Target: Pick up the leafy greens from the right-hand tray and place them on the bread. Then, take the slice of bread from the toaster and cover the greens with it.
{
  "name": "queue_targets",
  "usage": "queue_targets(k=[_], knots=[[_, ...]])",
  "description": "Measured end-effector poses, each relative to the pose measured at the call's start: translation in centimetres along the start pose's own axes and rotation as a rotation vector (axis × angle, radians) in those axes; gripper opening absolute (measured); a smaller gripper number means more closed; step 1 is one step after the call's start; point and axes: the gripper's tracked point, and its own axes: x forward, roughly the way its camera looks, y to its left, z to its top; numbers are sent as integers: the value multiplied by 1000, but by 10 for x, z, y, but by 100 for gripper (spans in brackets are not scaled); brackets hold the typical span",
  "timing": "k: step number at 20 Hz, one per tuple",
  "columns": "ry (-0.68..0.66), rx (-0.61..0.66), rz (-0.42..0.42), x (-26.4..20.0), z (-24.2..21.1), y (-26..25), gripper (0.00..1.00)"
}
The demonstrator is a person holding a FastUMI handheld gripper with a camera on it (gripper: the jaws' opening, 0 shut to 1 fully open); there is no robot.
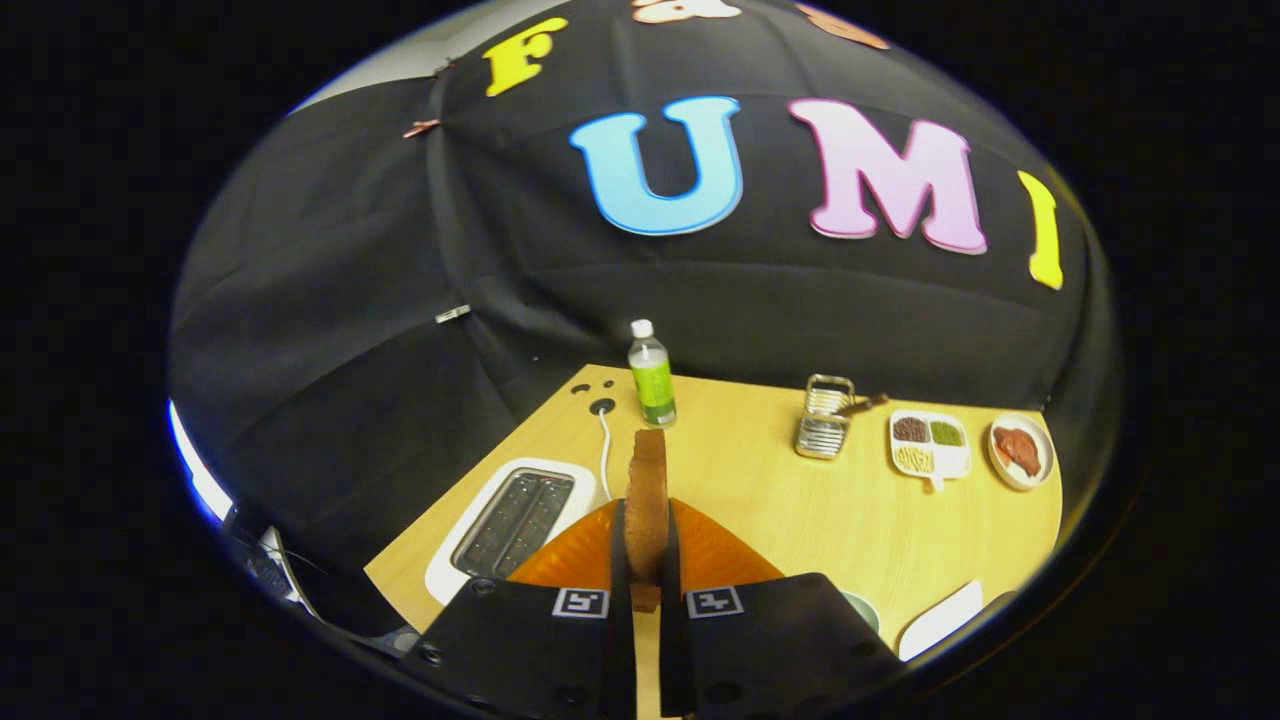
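The gripper pinches a rough brown toast slice edge-on. Left sits the glossy white toaster, slots bare

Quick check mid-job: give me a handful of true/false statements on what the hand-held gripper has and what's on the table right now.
1. The hand-held gripper is shut on the slice of bread. True.
2. The toaster slots hold bread. False: both look empty.
3. The green-labelled bottle stands upright beyond the bread. True.
4. The divided tray sits left of the toaster. False: it lies off to the right, next to the small plate.
5. The bottle lies on its side. False: it stands.
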Motion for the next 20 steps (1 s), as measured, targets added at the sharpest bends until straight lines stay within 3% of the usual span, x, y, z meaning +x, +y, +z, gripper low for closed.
queue_targets(k=[9,20], knots=[[148,119,-75,-14,-78,-82,13],[240,267,-50,-16,-148,-106,14]])
